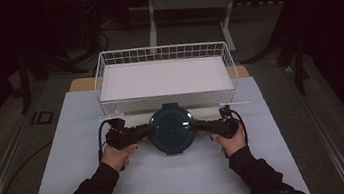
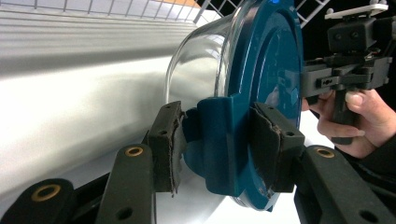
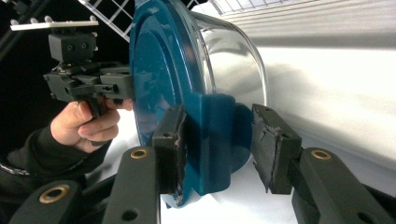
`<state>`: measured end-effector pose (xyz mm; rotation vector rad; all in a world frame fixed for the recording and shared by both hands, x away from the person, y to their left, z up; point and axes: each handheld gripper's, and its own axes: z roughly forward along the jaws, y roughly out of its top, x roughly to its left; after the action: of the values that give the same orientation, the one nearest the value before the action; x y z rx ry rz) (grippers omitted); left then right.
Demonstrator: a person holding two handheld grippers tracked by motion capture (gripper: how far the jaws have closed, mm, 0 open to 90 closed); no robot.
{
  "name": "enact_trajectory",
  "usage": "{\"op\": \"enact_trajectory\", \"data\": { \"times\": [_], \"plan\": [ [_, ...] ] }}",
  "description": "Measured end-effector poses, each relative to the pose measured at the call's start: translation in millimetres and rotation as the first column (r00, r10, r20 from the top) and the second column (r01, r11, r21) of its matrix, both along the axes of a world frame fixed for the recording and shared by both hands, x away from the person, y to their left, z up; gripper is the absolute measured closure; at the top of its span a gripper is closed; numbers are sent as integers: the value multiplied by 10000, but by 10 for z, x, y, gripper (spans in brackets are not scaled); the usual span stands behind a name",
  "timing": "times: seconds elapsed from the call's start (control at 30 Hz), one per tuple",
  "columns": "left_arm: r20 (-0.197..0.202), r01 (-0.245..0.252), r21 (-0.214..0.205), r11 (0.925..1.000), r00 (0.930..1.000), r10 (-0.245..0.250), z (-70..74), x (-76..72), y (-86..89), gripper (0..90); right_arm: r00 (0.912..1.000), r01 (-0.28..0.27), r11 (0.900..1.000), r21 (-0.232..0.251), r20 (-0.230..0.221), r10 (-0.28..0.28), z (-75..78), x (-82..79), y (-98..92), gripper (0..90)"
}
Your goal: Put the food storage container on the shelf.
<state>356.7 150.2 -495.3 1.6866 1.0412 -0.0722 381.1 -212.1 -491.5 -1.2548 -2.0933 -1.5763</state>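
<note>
Step in hand: two-tong carry of lidded glass bowl [image 1: 172,128], frame centre, just below wire basket [image 1: 164,75]. Left tongs [image 2: 219,140] clamped on teal lid tab; right tongs [image 3: 219,140] straddle opposite tab, one pad touching, other pad apart. Next: judged lift over basket rim, both hands level. Gripper views show clear glass wall; high view shows lid top, white surface [image 1: 160,179].

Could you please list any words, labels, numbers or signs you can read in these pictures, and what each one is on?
None: no text can be read anywhere.
The lid, bowl, basket and both grippers, left and right, carry no visible lettering or labels.
</note>
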Motion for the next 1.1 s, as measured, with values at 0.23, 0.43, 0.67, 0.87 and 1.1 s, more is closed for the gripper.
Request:
{"op": "enact_trajectory", "data": {
  "times": [0.23, 0.43, 0.67, 0.87, 1.1],
  "plan": [
    [384, -132, 313, 9994, 9992, 120, -72, 101, -67, 558, 9997, 217, 9997, -99, 149, -216, -62, 70, -26, 567],
    [555, -393, 258, 9989, 9977, 378, -125, 137, -83, 554, 9973, 517, 9976, -464, 539, -492, -121, 130, -10, 564],
    [708, -689, -50, 9976, 9951, 691, -165, 193, -100, 552, 9952, 803, 9966, -198, 572, -791, -167, 207, -32, 562],
    [632, -848, -772, 9934, 9939, 898, -260, 212, -83, 549, 9882, 1182, 9918, -491, 1043, -1126, -152, 174, -12, 542],
    [1198, -1639, -462, 9854, 9784, 1684, -257, 227, -136, 547, 9729, 1759, 9800, -933, 1683, -1586, -129, 147, 90, 517]
  ]
}}
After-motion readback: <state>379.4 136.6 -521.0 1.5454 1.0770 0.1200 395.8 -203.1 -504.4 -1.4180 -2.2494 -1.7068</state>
